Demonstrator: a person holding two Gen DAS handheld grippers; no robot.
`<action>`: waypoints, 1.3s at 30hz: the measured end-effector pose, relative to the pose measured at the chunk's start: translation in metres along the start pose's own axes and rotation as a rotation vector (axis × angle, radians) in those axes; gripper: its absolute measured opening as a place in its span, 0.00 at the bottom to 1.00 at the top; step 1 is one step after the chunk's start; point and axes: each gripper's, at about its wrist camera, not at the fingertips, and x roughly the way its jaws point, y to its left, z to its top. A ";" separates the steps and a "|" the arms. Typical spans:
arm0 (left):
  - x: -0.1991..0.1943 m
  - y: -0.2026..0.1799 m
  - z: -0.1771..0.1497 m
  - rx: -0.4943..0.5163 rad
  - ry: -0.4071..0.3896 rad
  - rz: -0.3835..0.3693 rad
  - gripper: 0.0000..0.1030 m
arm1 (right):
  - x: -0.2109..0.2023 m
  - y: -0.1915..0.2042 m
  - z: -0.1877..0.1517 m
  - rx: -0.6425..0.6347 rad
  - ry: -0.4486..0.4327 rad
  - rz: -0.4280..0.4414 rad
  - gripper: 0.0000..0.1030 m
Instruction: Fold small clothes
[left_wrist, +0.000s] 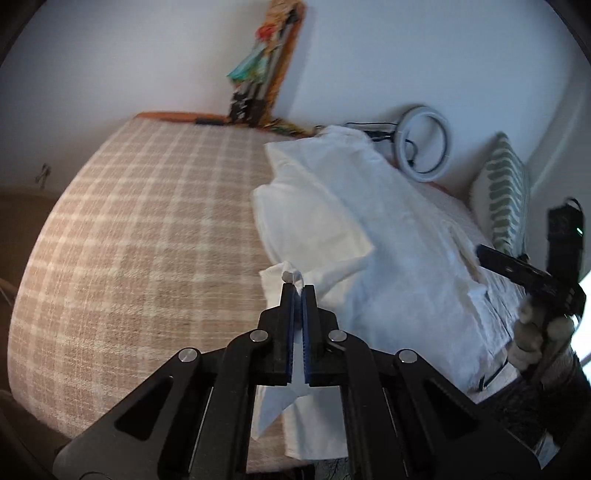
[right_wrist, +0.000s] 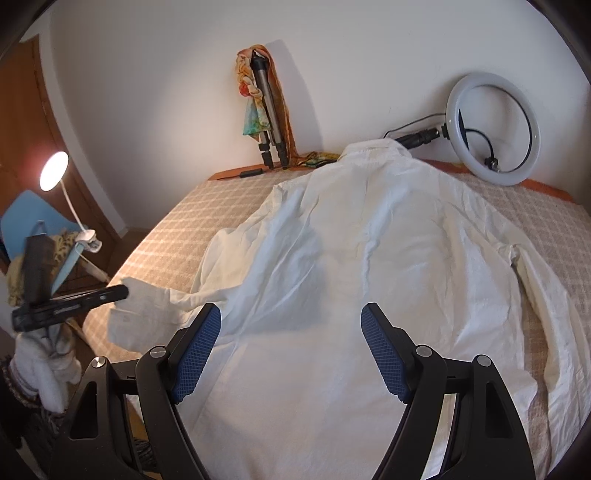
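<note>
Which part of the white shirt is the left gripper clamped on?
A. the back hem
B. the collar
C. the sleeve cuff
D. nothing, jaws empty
C: the left gripper is shut on the cuff end of the white shirt, whose sleeve runs out to it.

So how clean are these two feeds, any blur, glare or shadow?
Left wrist view: motion-smeared, white shirt and checked blanket soft. Right wrist view: sharper; lit lamp blows out, right gripper shadows the shirt. Both bend at the edges.
</note>
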 end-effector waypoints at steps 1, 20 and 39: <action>-0.004 -0.016 -0.002 0.035 -0.002 -0.030 0.01 | 0.002 -0.001 -0.001 0.008 0.009 0.010 0.76; -0.011 -0.098 -0.046 0.181 0.188 -0.298 0.07 | 0.031 -0.009 -0.030 0.119 0.217 0.214 0.76; 0.098 0.016 0.022 -0.093 0.314 -0.008 0.33 | 0.041 0.000 -0.088 0.125 0.394 0.344 0.76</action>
